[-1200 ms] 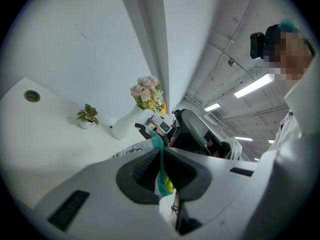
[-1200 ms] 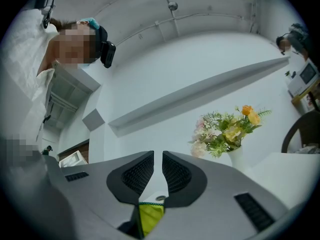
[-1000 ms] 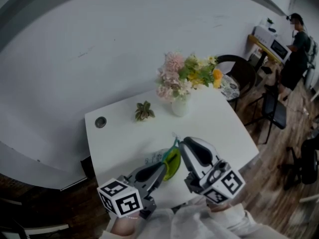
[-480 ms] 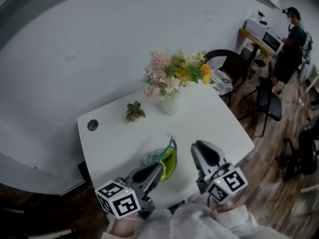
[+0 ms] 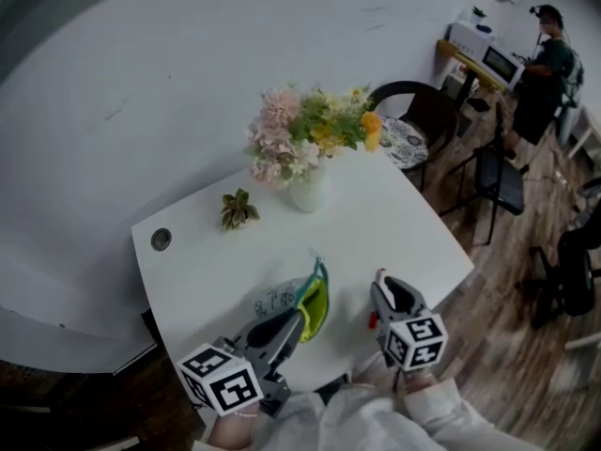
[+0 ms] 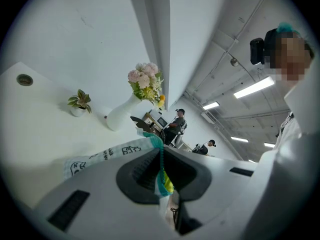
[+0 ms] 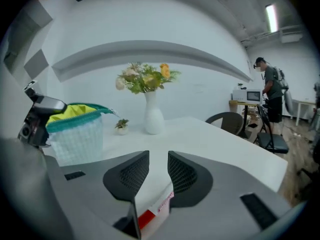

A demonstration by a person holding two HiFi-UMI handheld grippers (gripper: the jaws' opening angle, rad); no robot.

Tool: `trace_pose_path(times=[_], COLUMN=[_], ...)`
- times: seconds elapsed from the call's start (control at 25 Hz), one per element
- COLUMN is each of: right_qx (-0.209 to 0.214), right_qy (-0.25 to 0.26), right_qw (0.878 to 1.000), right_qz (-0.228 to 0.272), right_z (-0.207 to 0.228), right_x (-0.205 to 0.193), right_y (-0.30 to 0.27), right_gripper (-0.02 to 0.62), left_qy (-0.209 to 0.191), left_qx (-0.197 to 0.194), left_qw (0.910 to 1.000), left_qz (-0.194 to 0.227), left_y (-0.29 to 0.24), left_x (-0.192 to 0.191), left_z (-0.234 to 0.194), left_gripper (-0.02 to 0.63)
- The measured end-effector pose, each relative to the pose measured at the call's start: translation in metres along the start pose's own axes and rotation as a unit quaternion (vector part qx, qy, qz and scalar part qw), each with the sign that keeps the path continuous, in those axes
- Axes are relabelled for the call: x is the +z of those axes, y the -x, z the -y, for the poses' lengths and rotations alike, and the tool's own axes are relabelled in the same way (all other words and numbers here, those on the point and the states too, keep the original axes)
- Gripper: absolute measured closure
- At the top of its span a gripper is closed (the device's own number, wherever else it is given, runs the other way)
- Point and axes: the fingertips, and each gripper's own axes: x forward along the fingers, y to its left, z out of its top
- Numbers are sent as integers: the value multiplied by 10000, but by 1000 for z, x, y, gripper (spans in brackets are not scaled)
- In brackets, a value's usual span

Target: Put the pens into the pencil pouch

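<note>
pouch [image 5: 317,301] open, contents n/v | L gripper [image 6: 161,170] clamps rim | R gripper [image 7: 157,173] opening, pen [image 7: 150,215] below jaws

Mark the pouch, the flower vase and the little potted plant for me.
pouch [image 7: 77,135], right gripper view, mesh side wall.
vase [image 7: 153,119], right gripper view, white body.
potted plant [image 5: 237,209], head view, leaves.

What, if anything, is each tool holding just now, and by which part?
The left tool pinches the pencil pouch by its teal zipper edge. The right tool grips nothing: its jaws are opening, a red-and-white item low between them unpressed.
</note>
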Motion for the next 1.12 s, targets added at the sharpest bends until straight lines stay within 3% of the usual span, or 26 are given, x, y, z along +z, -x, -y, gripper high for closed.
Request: trace_pose_path(times=[0.24, 0.56, 0.76, 0.92, 1.12], right_qx=[-628, -695, -807, -886, -859], right_qy=[-182, -318, -7, 128, 153], right_qw=[9965, 9914, 9851, 9832, 9835], right_qz=[-516, -1067, -1519, -1593, -1587], right_z=[31, 39, 37, 39, 39], right_x=[-31, -42, -49, -49, -49], right_y=[-14, -31, -36, -37, -34], right_gripper=[495, 456, 457, 457, 519], left_qy=[27, 98, 68, 12, -15], left_qx=[-2, -10, -74, -117, -145], left_qw=[10000, 9998, 9997, 9996, 9995], left_qz=[-92, -155, -213, -241, -272], left_y=[-4, -7, -8, -9, -9], left_x=[-5, -6, -6, -6, -6], left_z=[-1, -2, -3, -3, -2], left_gripper=[581, 581, 581, 581, 581])
